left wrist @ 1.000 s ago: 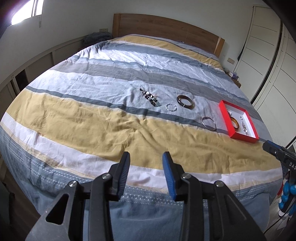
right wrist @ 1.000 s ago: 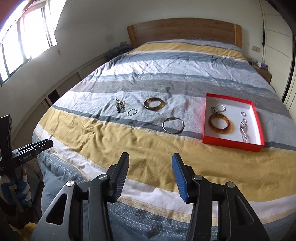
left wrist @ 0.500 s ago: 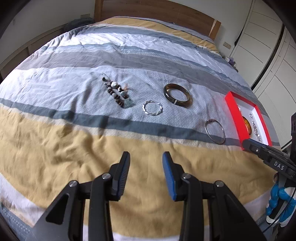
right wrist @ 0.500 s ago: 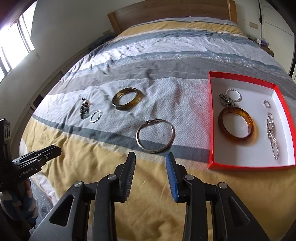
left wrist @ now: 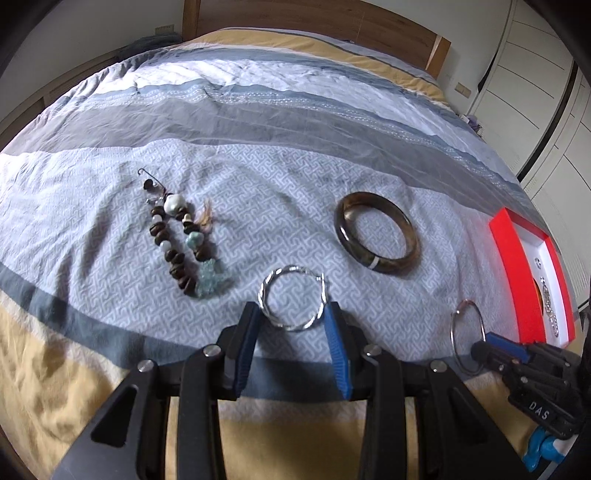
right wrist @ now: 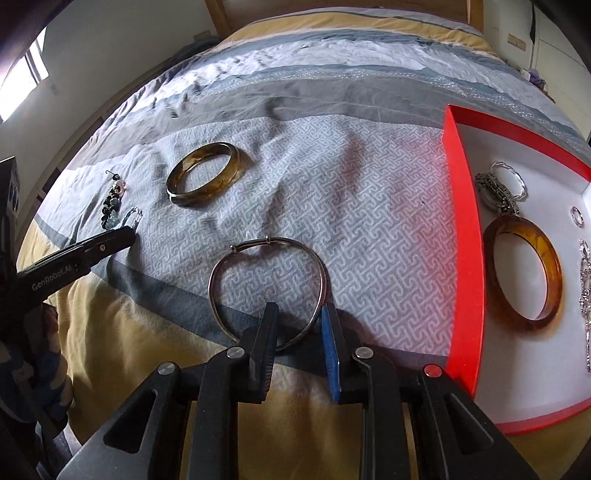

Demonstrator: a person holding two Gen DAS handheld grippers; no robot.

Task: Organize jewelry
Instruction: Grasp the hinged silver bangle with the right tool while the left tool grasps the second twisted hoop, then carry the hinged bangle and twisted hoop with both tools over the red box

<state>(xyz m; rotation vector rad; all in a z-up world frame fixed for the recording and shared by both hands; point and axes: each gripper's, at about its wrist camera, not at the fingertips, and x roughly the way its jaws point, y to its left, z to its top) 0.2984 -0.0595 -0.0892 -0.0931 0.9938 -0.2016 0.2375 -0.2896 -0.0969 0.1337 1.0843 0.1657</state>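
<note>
My left gripper is open, its fingertips either side of a twisted silver ring bracelet lying on the bedspread. My right gripper is open, its jaws straddling the near edge of a thin metal bangle, which also shows in the left wrist view. A brown bangle lies beyond; it shows in the right wrist view too. A beaded piece lies to the left. The red box at right holds an amber bangle, chains and rings.
The striped bedspread covers the whole bed, with a wooden headboard at the far end. White wardrobe doors stand at the right. The left gripper's arm reaches in at left in the right wrist view.
Both grippers have moved forward and down to the bedspread. The left one now brackets the silver ring bracelet, the right one the thin metal bangle. Both stay open.
</note>
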